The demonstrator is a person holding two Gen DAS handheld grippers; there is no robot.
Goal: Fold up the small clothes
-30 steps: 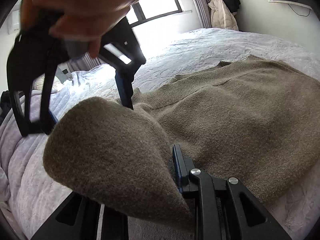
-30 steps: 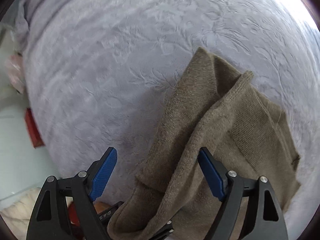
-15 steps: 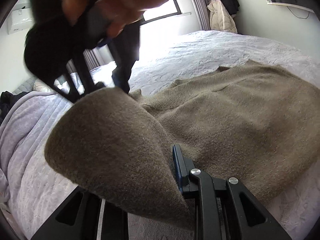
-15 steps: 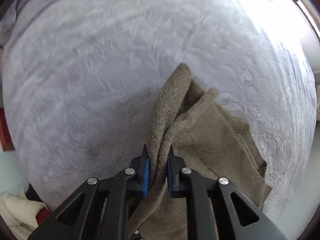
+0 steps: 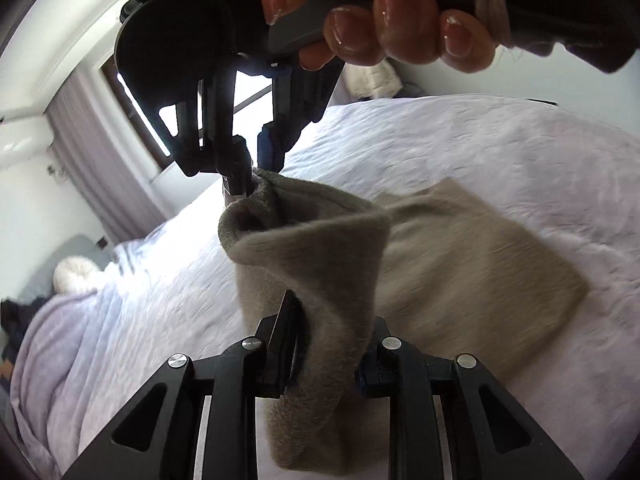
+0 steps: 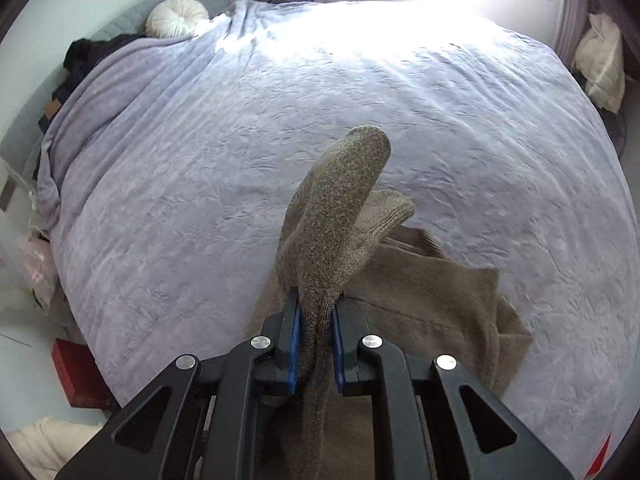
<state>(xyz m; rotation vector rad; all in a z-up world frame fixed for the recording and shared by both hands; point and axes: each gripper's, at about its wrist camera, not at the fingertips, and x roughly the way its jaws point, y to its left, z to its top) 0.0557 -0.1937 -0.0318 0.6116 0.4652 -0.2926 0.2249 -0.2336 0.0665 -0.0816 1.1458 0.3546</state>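
Observation:
A brown knit sweater (image 5: 460, 264) lies partly on the lavender bed (image 5: 500, 152), with one end lifted. My left gripper (image 5: 328, 344) is shut on a bunched edge of the sweater, which hangs over its jaws. My right gripper (image 6: 314, 320) is shut on another fold of the sweater (image 6: 340, 200), which stands up between the blue pads. In the left wrist view the right gripper (image 5: 252, 168), held by a hand, pinches the sweater's far raised corner. The rest of the sweater (image 6: 440, 300) trails on the bed.
The bedspread (image 6: 240, 140) fills most of both views. A round white cushion (image 6: 178, 20) and dark clothes (image 6: 84, 56) lie at the head of the bed. A red box (image 6: 80, 376) sits on the floor beside it. Curtains and a window (image 5: 132, 92) stand behind.
My right gripper closed on the sweater's edge and lifted it. Both grippers have raised the sweater's end off the bed, and less of it lies flat.

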